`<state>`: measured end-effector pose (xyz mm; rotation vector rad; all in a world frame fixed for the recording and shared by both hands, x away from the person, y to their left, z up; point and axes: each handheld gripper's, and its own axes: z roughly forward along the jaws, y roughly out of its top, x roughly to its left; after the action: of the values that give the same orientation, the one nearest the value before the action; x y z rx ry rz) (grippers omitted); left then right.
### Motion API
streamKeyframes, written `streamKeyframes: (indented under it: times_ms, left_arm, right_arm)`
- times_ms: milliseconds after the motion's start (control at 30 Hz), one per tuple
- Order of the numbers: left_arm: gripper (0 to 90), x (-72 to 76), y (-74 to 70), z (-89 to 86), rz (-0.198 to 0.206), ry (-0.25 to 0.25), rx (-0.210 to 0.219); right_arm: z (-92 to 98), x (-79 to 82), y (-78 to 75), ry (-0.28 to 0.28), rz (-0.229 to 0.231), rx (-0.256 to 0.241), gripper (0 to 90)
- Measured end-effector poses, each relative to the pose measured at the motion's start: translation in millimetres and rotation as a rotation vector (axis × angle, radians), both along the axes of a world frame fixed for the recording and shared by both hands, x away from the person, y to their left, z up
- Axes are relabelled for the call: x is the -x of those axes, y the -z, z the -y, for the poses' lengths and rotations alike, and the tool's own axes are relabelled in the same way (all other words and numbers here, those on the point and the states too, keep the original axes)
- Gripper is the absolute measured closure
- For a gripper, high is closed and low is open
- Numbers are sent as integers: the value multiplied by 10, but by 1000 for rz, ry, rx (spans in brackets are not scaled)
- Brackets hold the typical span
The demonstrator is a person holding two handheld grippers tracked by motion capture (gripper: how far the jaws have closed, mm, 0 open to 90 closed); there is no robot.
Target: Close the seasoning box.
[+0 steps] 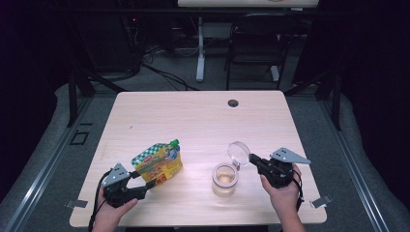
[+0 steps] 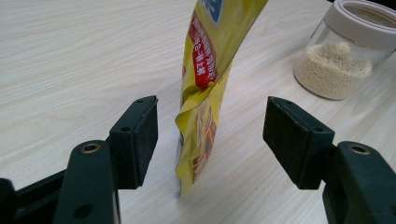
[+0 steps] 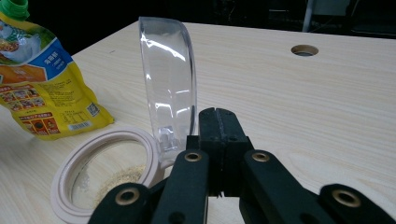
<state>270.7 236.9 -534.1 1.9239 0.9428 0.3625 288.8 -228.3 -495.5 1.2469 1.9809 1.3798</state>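
A yellow spouted pouch (image 1: 158,162) with a green cap stands on the table at the front left. My left gripper (image 1: 146,186) is open at its lower corner. In the left gripper view the pouch's crumpled edge (image 2: 205,93) rises between the two pads without touching either, and my left gripper (image 2: 210,140) straddles it. A glass jar (image 1: 225,179) with a pale rim and a low layer of tan grains (image 2: 334,70) stands to the right. Its clear round lid (image 3: 168,84) is tipped up on edge over the jar rim (image 3: 70,172), and my right gripper (image 3: 217,126) is shut at its lower edge.
The light wooden table (image 1: 203,121) has a round cable hole (image 1: 233,103) near its far edge. Beyond the table are a dark chair (image 1: 256,48) and a white desk leg (image 1: 200,48) on a grey floor.
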Motion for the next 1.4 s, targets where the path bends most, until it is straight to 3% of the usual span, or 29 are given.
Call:
streamKeyframes:
  times_ms: [833, 1067, 1400]
  left_arm:
    - [365, 0, 2, -2, 4, -7, 1]
    - [365, -2, 6, -6, 11, -6, 8]
    - [366, 5, -5, -8, 16, -5, 12]
  right_arm:
    - [-120, 61, -10, -50, 14, -1, 895]
    - [-258, 80, 11, -108, 15, 57, 886]
    - [-269, 87, 11, -112, 15, 58, 879]
